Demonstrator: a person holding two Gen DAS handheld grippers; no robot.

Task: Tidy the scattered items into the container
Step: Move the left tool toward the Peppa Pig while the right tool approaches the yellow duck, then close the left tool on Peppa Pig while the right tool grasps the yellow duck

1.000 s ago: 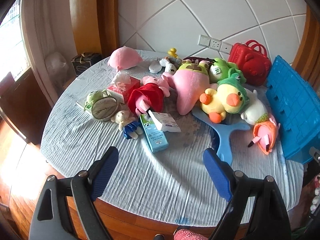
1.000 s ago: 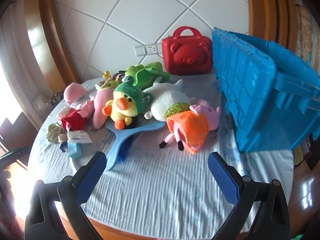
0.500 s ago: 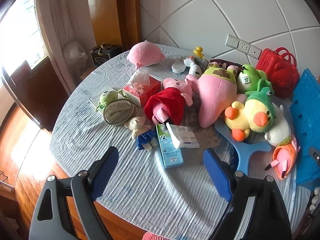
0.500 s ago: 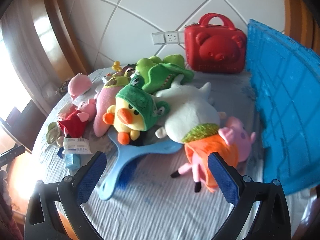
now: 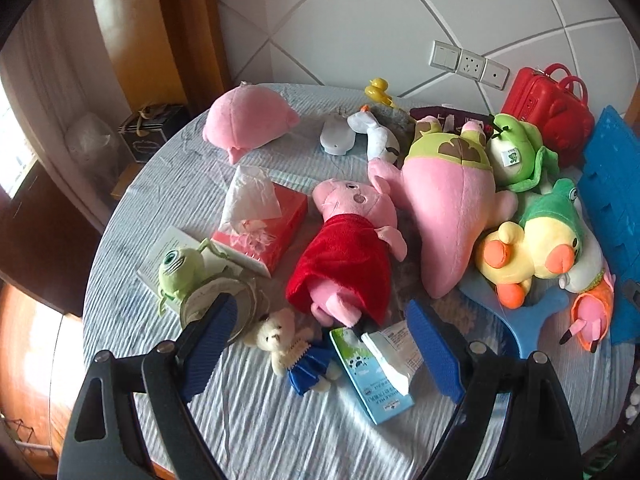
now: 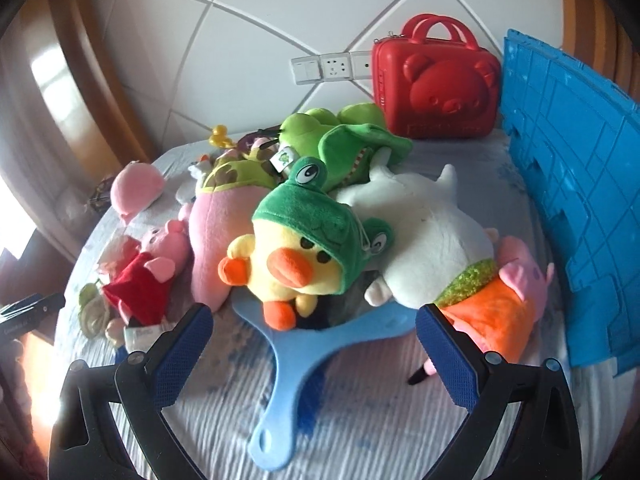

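On the round worktop (image 5: 256, 432) the toys are lying in a loose heap, with the blue crate (image 6: 568, 208) standing at the right edge, none of them in it yet. The left gripper (image 5: 320, 346) is hanging over the near-left part of the heap, its pads wide apart and empty — a small bear (image 5: 280, 340) and a milk carton (image 5: 370, 380) are sitting just past the tips, the carton's long axis running near to far. Beyond them the pig in red (image 5: 348, 256) is lying lengthwise, feet toward the gripper.

The right gripper (image 6: 314, 348) is likewise spread and holding nothing. The duck (image 6: 296, 252) is sitting straight ahead between its pads, resting on a blue mirror (image 6: 288, 376) whose handle is pointing toward the near edge. The orange pig (image 6: 496, 312) is lying just beside the right pad, nearest the crate.

By my reading, the right hand is the nearer one for the duck, and the carry to the crate would be rightward.
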